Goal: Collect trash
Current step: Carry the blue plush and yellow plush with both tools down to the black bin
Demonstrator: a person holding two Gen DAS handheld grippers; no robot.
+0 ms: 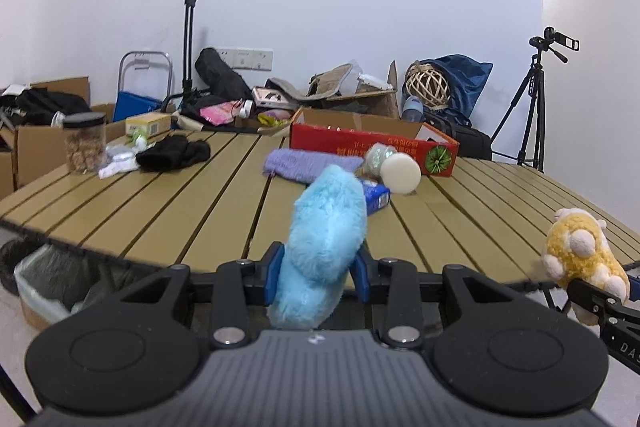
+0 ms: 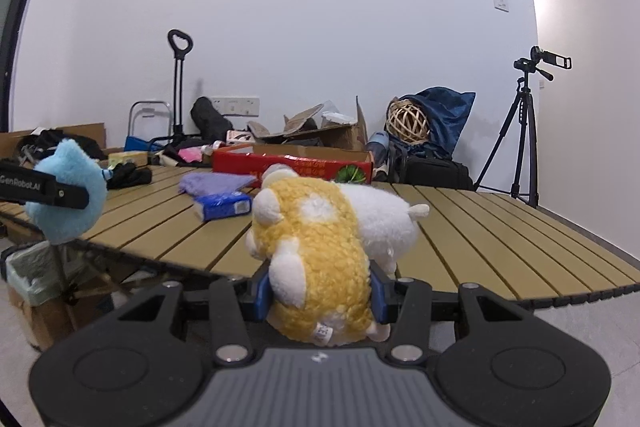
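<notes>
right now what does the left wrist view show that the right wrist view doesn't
Only the left wrist view: a clear jar with a black lid at the table's far left, white cloths beside it, and a round white disc by the red box.

Only the right wrist view: the yellow toy's white half and its tag.

Both: the slatted table, blue plush toy in the left tongs, yellow plush toy in the right tongs, red box, purple cloth, blue tissue pack, tripod.
</notes>
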